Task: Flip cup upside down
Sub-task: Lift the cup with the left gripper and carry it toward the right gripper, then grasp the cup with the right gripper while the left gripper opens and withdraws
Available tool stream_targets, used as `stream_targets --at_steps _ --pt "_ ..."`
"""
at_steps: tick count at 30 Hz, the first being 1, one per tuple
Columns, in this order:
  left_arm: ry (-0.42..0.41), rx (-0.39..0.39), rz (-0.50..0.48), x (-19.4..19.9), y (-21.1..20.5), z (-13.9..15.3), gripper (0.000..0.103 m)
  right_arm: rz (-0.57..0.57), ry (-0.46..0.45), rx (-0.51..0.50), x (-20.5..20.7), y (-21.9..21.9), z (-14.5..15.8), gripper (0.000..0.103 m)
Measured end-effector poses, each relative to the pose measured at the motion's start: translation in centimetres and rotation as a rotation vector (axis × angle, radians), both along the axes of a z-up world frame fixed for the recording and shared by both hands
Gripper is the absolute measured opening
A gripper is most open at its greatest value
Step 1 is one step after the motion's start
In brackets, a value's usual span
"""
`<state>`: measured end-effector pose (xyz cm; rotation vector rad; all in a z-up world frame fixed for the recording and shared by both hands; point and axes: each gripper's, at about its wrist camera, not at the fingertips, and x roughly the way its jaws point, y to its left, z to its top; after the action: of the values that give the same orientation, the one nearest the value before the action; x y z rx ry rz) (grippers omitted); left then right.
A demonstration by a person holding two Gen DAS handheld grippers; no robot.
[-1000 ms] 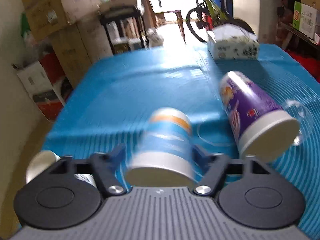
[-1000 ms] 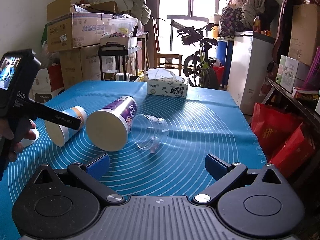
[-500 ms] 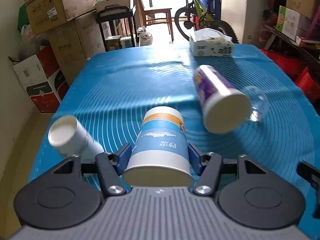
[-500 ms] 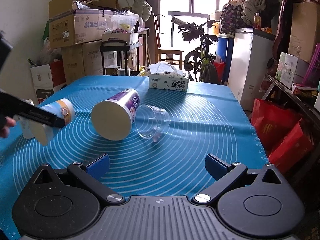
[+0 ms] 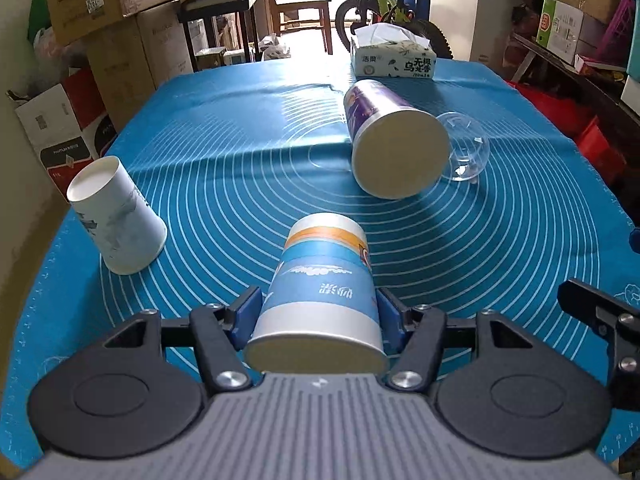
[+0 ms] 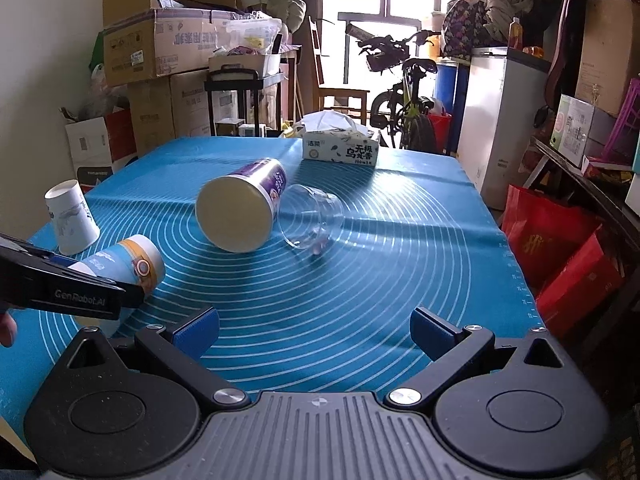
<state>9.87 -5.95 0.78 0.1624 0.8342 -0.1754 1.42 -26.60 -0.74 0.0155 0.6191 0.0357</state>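
The blue-and-orange cup [image 5: 324, 284] is pinched near its rim by the left gripper [image 5: 318, 322], tipped on its side just over the blue mat [image 5: 248, 184]. The right gripper [image 6: 314, 330] is held spread wide with nothing in it, and a white paper cup [image 5: 116, 216] is parked nearby, mouth down.

Your cups are spread over the mat [image 5: 248, 168] on the desk.
Your left hand-held gripper [image 5: 318, 322] grips one cup [image 5: 324, 280] near you; the upside-down cup [image 5: 116, 216] stands to its left. Ahead and right, the large cup [image 5: 394, 140] lies on its side, touching the clear cup [image 5: 466, 152] on its right. The tissue box [image 5: 394, 60] sits behind them, at the far edge.
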Motion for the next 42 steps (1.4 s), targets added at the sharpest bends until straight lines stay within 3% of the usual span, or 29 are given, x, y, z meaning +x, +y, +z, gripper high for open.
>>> stream_targets --at_steps 6,8,9,12,31,38,42 --pt "-0.001 0.001 0.000 -0.2 0.0 0.0 0.064 0.004 0.008 -0.007 0.2 0.1 -0.2 0.103" --pt "-0.007 -0.005 0.002 -0.2 0.1 0.1 0.072 0.006 0.007 -0.010 0.2 0.2 -0.1 0.103" --pt "-0.013 -0.008 0.003 -0.3 0.1 0.2 0.082 0.007 0.007 -0.011 0.2 0.2 -0.2 0.103" --pt "-0.033 -0.005 -0.002 -0.6 0.1 0.5 0.088 0.009 0.012 -0.013 0.3 0.2 -0.3 0.103" --pt "-0.084 -0.040 -0.031 -2.0 1.3 2.4 0.089 0.018 0.011 -0.023 0.2 0.8 0.6 0.103" --pt "-0.172 -0.012 0.019 -3.9 4.8 4.7 0.094 0.054 -0.006 -0.004 0.5 1.9 2.9 0.103" --pt "-0.179 -0.012 0.055 -4.3 7.3 4.8 0.095 0.106 0.000 0.008 1.7 3.7 4.6 0.103"
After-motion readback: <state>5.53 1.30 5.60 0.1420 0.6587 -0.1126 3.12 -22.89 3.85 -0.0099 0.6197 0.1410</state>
